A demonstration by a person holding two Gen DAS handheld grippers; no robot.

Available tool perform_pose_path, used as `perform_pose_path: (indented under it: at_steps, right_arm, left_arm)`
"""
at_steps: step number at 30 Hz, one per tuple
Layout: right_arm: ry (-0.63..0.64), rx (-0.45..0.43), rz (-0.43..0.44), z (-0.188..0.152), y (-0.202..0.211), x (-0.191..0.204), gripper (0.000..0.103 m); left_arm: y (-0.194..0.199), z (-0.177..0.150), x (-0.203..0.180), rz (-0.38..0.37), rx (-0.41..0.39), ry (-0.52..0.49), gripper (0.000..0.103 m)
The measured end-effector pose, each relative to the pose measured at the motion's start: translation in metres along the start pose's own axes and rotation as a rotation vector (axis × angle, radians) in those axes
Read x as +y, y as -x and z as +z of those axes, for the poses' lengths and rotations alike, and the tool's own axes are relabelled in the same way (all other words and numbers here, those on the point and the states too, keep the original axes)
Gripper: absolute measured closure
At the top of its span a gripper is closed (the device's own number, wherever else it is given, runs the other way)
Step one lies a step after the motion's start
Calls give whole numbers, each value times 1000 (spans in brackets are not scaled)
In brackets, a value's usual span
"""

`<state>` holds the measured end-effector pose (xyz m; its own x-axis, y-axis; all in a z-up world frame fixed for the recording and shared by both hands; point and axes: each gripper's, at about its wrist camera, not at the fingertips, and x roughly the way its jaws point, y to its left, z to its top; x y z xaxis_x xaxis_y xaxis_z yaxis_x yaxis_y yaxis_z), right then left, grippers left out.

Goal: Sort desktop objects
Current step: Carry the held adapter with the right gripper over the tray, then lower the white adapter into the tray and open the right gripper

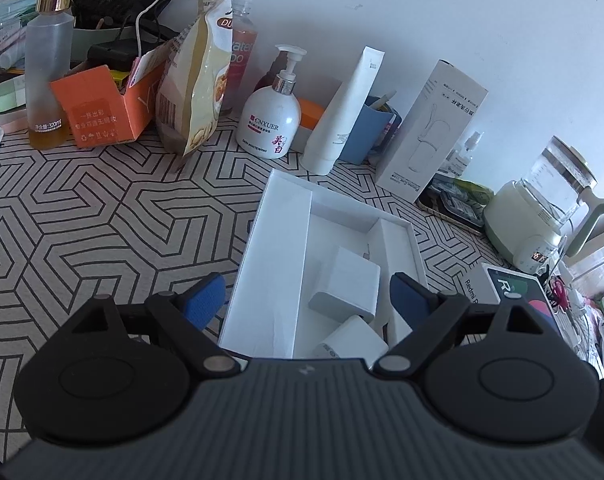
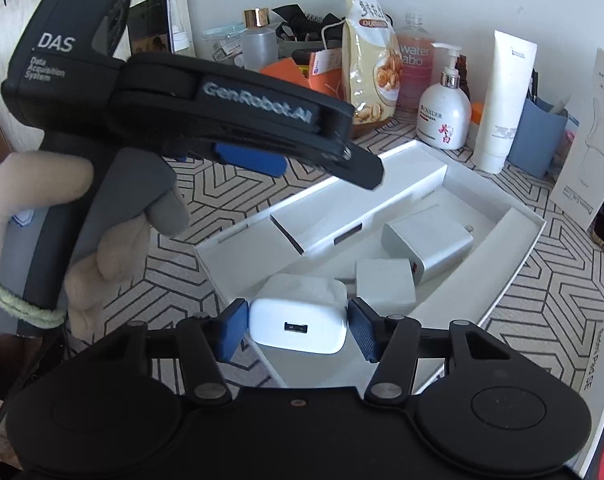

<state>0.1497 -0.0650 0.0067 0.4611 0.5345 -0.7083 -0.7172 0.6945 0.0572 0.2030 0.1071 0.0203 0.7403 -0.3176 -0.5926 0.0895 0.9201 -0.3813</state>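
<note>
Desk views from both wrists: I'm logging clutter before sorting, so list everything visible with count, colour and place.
box tray: 1, white, desk centre
chargers: 3, white, inside tray; one between right pads
pump bottle: 1, white, by wall
tube: 1, white, leaning on blue holder
snack bag: 1, beige, upright
carton: 1, orange, back left
tall box: 1, white, leaning
kettle: 1, pale green, right
left hand-held gripper: open, over tray
right hand-held gripper: closed on charger

Kettle (image 1: 542, 216) at table edge, wall (image 1: 462, 20) behind.
</note>
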Motion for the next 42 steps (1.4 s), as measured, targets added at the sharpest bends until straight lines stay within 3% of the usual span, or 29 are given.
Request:
perform_pose_path:
  at_steps: [3,4,6,9,11,14,19,25,30,34,39,42]
  right_arm:
    - [-30,-1,41,-5,3,-3,50]
    - [-37,-17,20,-5,4,-4,54]
    - [-26,-40,-37,-3,7,-3,54]
    - [-86,-55,9,3,10,-15,54]
    - [-87,-64,-19,3,11,-15,54]
    - [-77,-68,-74,-3,11,-11,50]
    - [-93,-74,-73,-24,15,-4,37]
    - [-40,-108,-71,-18,10,15,37]
    - [-67,-107,-15,-21,-2,-1,35]
    - [-51,-79,33,-22,2,-4,35]
    - [0,3,-47,-22,9,-5,35]
    - [-32,-1,-53,-26,14,-11,35]
  left_arm:
    - [0,0,0,-2,2,2,13]
    - [0,0,1,-2,2,3,13]
    - [-1,0,1,-3,4,5,13]
    - [-1,-1,1,-4,9,6,13]
    - [-1,-1,1,-8,9,6,13]
    - [0,-2,-3,-6,3,-7,13]
    - [-10,-10,-17,-3,43,-64,13]
    - [-9,-19,-31,-153,91,-105,14]
    - [1,-21,-31,-44,10,-166,15]
    - [-7,-17,-21,-52,59,-98,14]
    - [-1,-20,-31,-62,35,-155,14]
    - [-4,-22,-35,-86,58,-170,14]
